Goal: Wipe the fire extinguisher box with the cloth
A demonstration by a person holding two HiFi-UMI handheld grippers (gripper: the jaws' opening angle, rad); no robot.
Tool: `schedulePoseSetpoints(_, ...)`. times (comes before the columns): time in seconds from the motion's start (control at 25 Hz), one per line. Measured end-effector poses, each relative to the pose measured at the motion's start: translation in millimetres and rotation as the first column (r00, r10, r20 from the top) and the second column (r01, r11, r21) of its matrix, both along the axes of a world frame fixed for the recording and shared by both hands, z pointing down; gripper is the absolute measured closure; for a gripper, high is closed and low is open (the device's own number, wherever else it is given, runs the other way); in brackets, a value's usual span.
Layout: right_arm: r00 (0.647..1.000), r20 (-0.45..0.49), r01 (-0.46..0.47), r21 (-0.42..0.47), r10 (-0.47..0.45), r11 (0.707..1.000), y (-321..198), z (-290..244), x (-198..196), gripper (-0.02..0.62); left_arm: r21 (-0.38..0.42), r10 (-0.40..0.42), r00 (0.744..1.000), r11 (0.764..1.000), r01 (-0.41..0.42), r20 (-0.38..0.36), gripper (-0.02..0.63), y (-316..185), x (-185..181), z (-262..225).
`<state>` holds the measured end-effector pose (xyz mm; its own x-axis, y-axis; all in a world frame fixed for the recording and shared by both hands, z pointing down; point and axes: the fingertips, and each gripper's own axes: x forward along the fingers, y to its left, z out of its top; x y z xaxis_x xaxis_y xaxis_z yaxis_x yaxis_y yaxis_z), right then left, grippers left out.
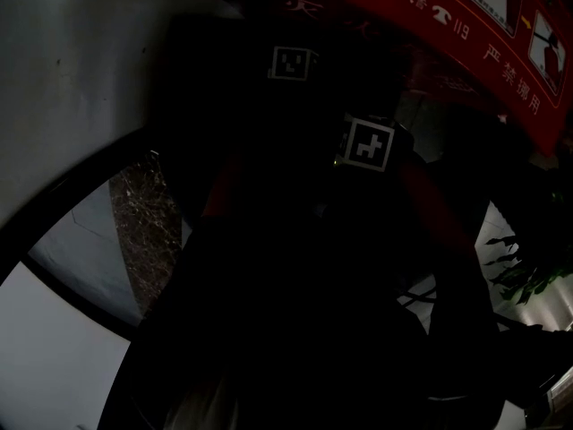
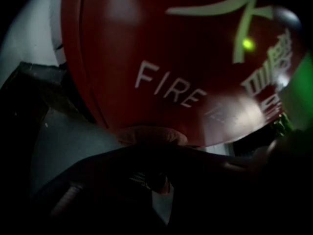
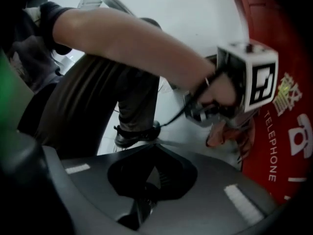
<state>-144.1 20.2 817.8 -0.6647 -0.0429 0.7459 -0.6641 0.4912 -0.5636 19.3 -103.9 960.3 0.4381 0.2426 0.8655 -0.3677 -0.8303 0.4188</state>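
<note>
The red fire extinguisher box (image 2: 146,43) with white "FIRE" lettering fills the left gripper view; its panel (image 3: 279,146) also shows at the right of the right gripper view. A pinkish cloth (image 2: 151,135) sits at the tips of my left gripper (image 2: 152,148), pressed against the box face. From the right gripper view, the left gripper (image 3: 230,119) is held by a hand, with the cloth (image 3: 229,132) hanging under it at the box. My right gripper (image 3: 155,144) is shut with nothing in it, held back from the box. The head view is very dark; only the marker cubes (image 1: 292,63) (image 1: 369,143) stand out.
The box (image 1: 501,34) stands against a pale wall (image 1: 72,70). The person's arm (image 3: 127,38), trouser leg (image 3: 137,97) and shoe (image 3: 134,133) are to the left of the box over a light floor. Green plant leaves (image 1: 528,276) show at the right.
</note>
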Motion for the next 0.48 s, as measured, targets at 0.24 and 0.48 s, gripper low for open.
schedulePoseSetpoints(0.24,0.997,-0.032,-0.07,0.059,0.072,0.996,-5.6,-0.8,8.4,0.597,-0.053,-0.132,0.991,0.99,0.132,-0.01,0.557,-0.3,10.2,17.9)
schedulePoseSetpoints(0.48,0.996,-0.055,-0.073,0.027,0.074,0.997,8.4,6.0,12.6,0.597,0.0,-0.125,0.991,0.992,0.125,0.037,0.557,-0.8,11.1,17.2)
